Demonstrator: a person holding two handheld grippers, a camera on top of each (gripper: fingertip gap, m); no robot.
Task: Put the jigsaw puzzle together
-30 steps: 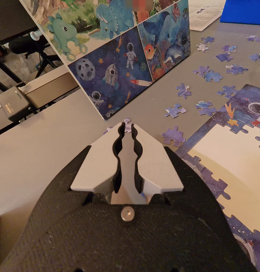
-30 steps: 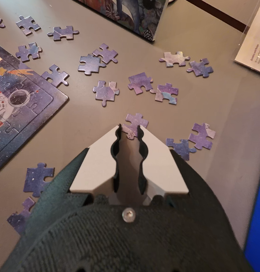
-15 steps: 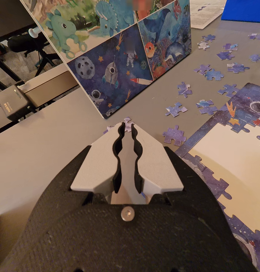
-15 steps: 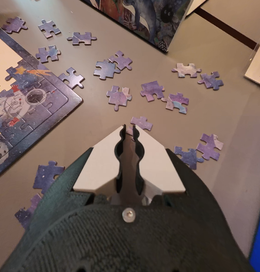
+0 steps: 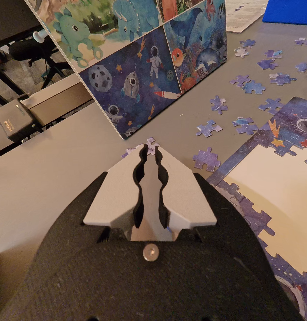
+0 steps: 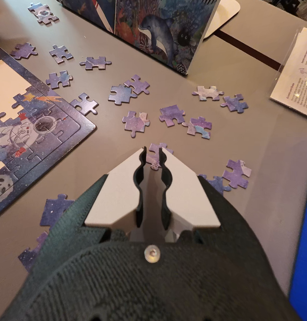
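The left gripper (image 5: pixel 151 149) stands slightly parted over a pale lilac cardboard puzzle piece (image 5: pixel 151 146) lying flat on the grey table (image 5: pixel 62 165), with the picture-printed puzzle box (image 5: pixel 140 73) at twelve o'clock. The right gripper (image 6: pixel 152 151) is released, jaws apart around a purple cardboard puzzle piece (image 6: pixel 155 152); the part-built space puzzle board (image 6: pixel 45 125) lies at nine o'clock.

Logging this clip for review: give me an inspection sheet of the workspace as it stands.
Surface: grey table.
Job's things: part-filled puzzle board; loose purple pieces.
Clutter: picture box, printed sheet, blue object.
Grippers: left gripper narrowly open over a pale piece; right gripper narrowly open over a purple piece; contact unclear.
Cables: nothing seen.
Surroundings: chair base, small black box.
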